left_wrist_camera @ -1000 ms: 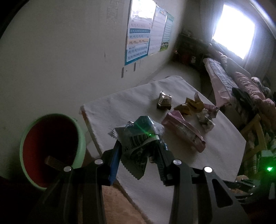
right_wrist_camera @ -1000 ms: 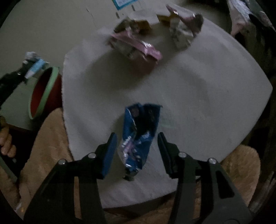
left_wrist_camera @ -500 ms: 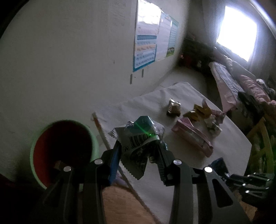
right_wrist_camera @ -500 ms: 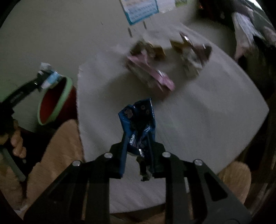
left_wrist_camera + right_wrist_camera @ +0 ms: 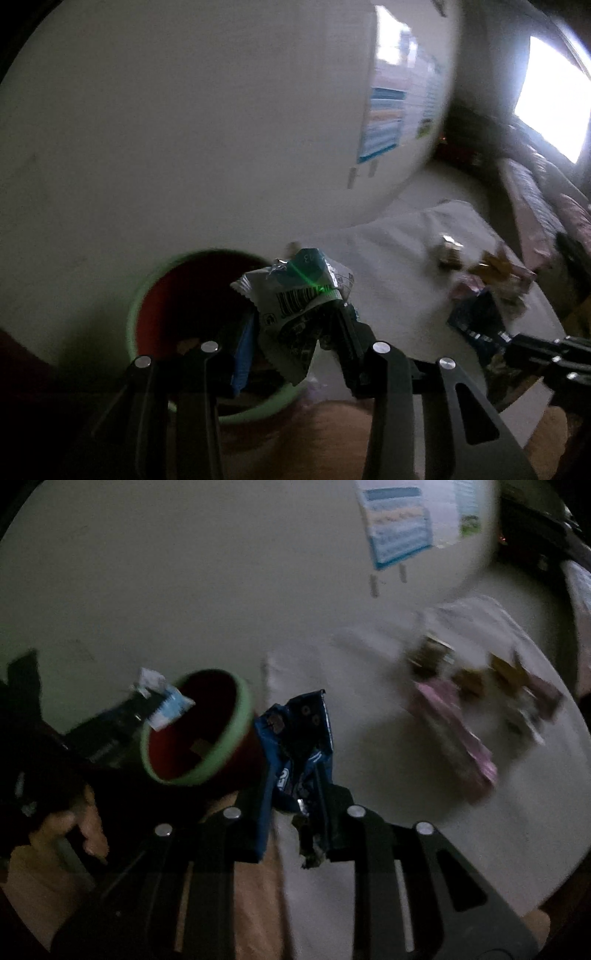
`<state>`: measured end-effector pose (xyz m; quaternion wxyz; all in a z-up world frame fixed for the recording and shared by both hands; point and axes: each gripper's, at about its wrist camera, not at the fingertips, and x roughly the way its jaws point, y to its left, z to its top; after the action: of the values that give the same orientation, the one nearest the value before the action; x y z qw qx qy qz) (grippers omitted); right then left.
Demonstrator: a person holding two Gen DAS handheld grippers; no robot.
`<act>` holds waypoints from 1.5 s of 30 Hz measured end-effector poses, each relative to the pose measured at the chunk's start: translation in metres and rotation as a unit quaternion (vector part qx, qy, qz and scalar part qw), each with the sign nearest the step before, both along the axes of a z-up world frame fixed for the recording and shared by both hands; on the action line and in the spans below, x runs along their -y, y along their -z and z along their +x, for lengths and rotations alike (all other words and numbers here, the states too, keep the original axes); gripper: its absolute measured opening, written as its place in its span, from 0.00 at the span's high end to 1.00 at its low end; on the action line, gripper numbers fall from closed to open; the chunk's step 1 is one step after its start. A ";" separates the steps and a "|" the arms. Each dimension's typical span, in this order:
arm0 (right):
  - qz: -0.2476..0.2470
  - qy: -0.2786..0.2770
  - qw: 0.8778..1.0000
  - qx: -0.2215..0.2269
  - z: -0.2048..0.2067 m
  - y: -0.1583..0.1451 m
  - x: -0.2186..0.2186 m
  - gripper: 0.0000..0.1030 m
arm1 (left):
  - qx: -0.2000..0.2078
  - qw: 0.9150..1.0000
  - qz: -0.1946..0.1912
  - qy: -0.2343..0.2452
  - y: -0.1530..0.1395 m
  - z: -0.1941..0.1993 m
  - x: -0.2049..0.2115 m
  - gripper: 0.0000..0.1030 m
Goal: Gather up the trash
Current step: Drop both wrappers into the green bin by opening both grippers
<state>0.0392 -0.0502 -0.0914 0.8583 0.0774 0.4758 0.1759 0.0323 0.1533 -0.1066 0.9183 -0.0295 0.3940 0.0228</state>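
Your table (image 5: 424,812) is draped in a pale cloth. On its far side you have a blurred cluster of wrappers lying close together: a pink packet (image 5: 456,734), a small brown-and-gold one (image 5: 430,657) behind it, and yellowish and purplish scraps (image 5: 517,679) beside them. The near half of the cloth lies bare.

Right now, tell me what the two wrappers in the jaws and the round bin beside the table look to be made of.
White-and-teal wrapper: thin glossy plastic film, probably foil-lined; serrated edge, sharp creases, printed barcode.
Dark blue wrapper: crinkled plastic film with a sheen; holds crumpled folds.
Round bin with green rim and red inside: likely moulded plastic, matte and smooth; blur leaves this open.
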 end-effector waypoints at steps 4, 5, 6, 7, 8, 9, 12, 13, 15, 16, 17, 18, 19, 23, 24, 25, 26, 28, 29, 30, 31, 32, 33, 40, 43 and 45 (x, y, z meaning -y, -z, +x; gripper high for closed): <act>0.025 -0.027 0.999 -0.003 0.024 -0.003 -0.033 0.79 | -0.018 0.999 -0.006 -0.045 0.010 0.002 -0.036 0.64; 0.032 -0.034 0.999 -0.004 0.031 -0.004 -0.042 0.79 | -0.018 0.998 -0.007 -0.051 0.012 0.002 -0.042 0.64; 0.035 -0.040 0.999 -0.005 0.037 -0.004 -0.051 0.79 | -0.019 0.998 -0.007 -0.058 0.013 0.002 -0.049 0.64; 0.037 -0.049 0.998 -0.004 0.045 -0.004 -0.063 0.79 | -0.021 0.998 -0.006 -0.065 0.015 0.003 -0.055 0.64; 0.037 -0.056 0.998 -0.004 0.049 -0.005 -0.072 0.79 | -0.024 0.997 -0.005 -0.069 0.016 0.004 -0.060 0.64; 0.037 -0.065 0.997 -0.004 0.055 -0.003 -0.085 0.79 | -0.027 0.997 -0.004 -0.075 0.019 0.005 -0.065 0.64; 0.032 -0.082 0.996 -0.013 0.066 0.007 -0.111 0.79 | -0.033 0.996 -0.005 -0.088 0.026 0.008 -0.077 0.64; 0.033 -0.086 0.996 -0.016 0.071 0.012 -0.115 0.79 | -0.034 0.995 -0.007 -0.091 0.029 0.009 -0.080 0.64; 0.029 -0.089 0.995 -0.021 0.076 0.017 -0.127 0.79 | -0.037 0.994 -0.006 -0.098 0.036 0.011 -0.086 0.63; 0.026 -0.093 0.995 -0.022 0.080 0.019 -0.133 0.79 | -0.038 0.994 -0.004 -0.100 0.038 0.012 -0.087 0.62; 0.024 -0.095 0.995 -0.021 0.083 0.021 -0.138 0.79 | -0.040 0.994 -0.003 -0.103 0.042 0.015 -0.089 0.62; 0.022 -0.097 0.995 -0.020 0.085 0.021 -0.141 0.79 | -0.040 0.994 -0.003 -0.106 0.045 0.017 -0.092 0.61; 0.018 -0.100 0.995 -0.019 0.088 0.021 -0.145 0.79 | -0.039 0.993 -0.004 -0.108 0.047 0.017 -0.093 0.61; 0.018 -0.103 0.994 -0.010 0.092 0.016 -0.153 0.78 | -0.036 0.992 -0.008 -0.120 0.058 0.024 -0.100 0.55; 0.022 -0.102 0.995 -0.009 0.094 0.015 -0.154 0.78 | -0.036 0.991 -0.007 -0.125 0.060 0.026 -0.102 0.54; 0.026 -0.102 0.994 -0.010 0.097 0.015 -0.154 0.78 | -0.037 0.991 -0.008 -0.127 0.063 0.029 -0.103 0.54; 0.030 -0.101 0.994 -0.013 0.099 0.016 -0.155 0.78 | -0.036 0.991 -0.009 -0.129 0.065 0.031 -0.104 0.52; 0.032 -0.103 0.994 -0.017 0.103 0.019 -0.158 0.76 | -0.031 0.990 -0.007 -0.135 0.070 0.031 -0.107 0.48; 0.033 -0.103 0.994 -0.019 0.104 0.021 -0.158 0.70 | -0.030 0.990 -0.003 -0.136 0.072 0.034 -0.108 0.45; 0.034 -0.101 0.994 -0.022 0.105 0.025 -0.158 0.54 | -0.030 0.990 0.001 -0.138 0.075 0.036 -0.109 0.44; 0.034 -0.096 0.995 -0.022 0.105 0.026 -0.158 0.45 | -0.032 0.990 0.001 -0.138 0.078 0.039 -0.109 0.43; 0.034 -0.088 0.995 -0.019 0.105 0.028 -0.156 0.35 | -0.034 0.990 -0.003 -0.138 0.081 0.041 -0.109 0.41; 0.036 -0.086 0.995 -0.019 0.105 0.028 -0.155 0.35 | -0.034 0.990 -0.008 -0.138 0.084 0.043 -0.109 0.40; 0.049 -0.072 0.996 -0.033 0.093 0.030 -0.133 0.35 | -0.037 0.988 -0.034 -0.144 0.105 0.056 -0.103 0.35; 0.055 -0.061 0.996 -0.040 0.078 0.032 -0.110 0.35 | -0.039 0.988 -0.044 -0.145 0.114 0.062 -0.099 0.35; 0.050 -0.049 0.996 -0.047 0.067 0.034 -0.095 0.34 | -0.044 0.986 -0.057 -0.150 0.121 0.066 -0.095 0.35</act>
<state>0.1059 0.0448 -0.1252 0.8204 0.1053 0.5093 0.2377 0.0983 0.2483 -0.2271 0.8831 -0.1397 0.4257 0.1392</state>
